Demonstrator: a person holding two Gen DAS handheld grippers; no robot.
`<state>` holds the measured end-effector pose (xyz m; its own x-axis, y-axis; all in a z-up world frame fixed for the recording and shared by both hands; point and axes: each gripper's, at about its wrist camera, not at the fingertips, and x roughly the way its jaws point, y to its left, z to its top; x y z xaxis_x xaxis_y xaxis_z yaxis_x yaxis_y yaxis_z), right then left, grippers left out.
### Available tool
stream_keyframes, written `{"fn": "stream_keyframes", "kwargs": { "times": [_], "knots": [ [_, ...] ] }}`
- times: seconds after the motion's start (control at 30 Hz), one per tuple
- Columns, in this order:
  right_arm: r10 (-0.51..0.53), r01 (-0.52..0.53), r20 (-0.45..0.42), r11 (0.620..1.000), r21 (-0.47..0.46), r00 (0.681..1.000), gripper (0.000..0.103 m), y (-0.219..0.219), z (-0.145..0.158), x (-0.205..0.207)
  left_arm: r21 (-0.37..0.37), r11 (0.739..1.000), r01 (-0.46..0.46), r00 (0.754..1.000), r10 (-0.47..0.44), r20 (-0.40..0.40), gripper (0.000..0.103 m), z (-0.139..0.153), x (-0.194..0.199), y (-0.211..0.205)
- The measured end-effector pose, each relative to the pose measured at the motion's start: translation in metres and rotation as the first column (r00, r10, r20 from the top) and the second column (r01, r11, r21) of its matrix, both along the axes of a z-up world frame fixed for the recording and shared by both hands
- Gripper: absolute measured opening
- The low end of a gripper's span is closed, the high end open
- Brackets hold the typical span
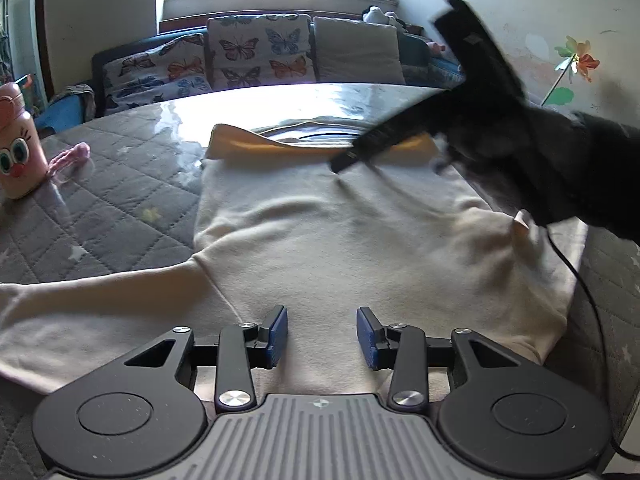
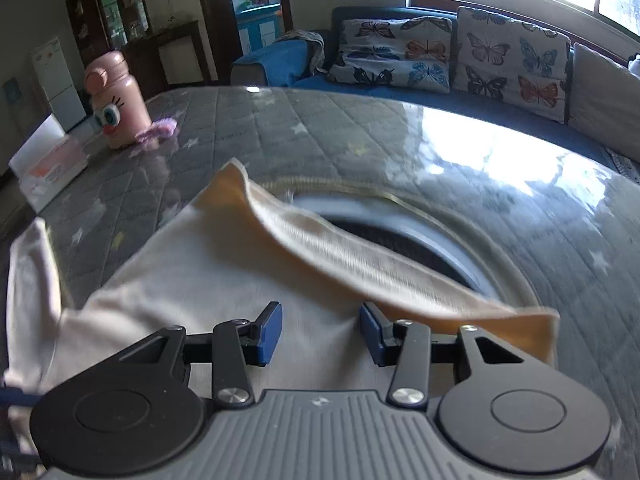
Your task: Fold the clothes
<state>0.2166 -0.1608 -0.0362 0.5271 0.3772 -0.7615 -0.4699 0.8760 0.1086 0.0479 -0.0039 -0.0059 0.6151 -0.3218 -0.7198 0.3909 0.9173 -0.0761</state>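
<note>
A cream sweatshirt point(image 1: 320, 236) lies flat on the grey quilted table point(image 1: 108, 204). One sleeve point(image 1: 92, 312) stretches left. Its ribbed hem point(image 1: 256, 142) is at the far end. My left gripper point(image 1: 322, 336) is open and empty, hovering over the near part of the garment. The other gripper body point(image 1: 492, 120) shows blurred at the upper right in the left wrist view, above the hem. In the right wrist view, my right gripper point(image 2: 320, 334) is open and empty just above the sweatshirt point(image 2: 192, 272), near its ribbed hem point(image 2: 360, 264), which is partly lifted and rumpled.
A pink cartoon bottle point(image 1: 18, 148) and a pink cloth point(image 1: 72, 156) stand at the table's left; both show in the right wrist view point(image 2: 114, 100). A round inset point(image 2: 400, 240) lies beyond the hem. A sofa with butterfly cushions point(image 1: 256, 52) is behind. A cable point(image 1: 580, 280) runs at right.
</note>
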Motion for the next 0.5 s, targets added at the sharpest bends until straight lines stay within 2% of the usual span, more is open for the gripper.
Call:
{"fn": "stream_keyframes", "kwargs": {
  "times": [0.33,0.5],
  "knots": [
    [-0.046,0.046,0.019,0.999,-0.016,0.999,0.043,0.01,-0.002,0.04,0.007,0.999,0.048,0.999,-0.048,0.01,0.05,-0.002,-0.004,-0.008],
    [-0.045,0.045,0.023,0.999,-0.025,0.999,0.043,0.009,0.0,0.045,0.003,0.999,0.05,0.999,-0.05,0.01,0.052,-0.002,-0.004,-0.008]
  ]
}}
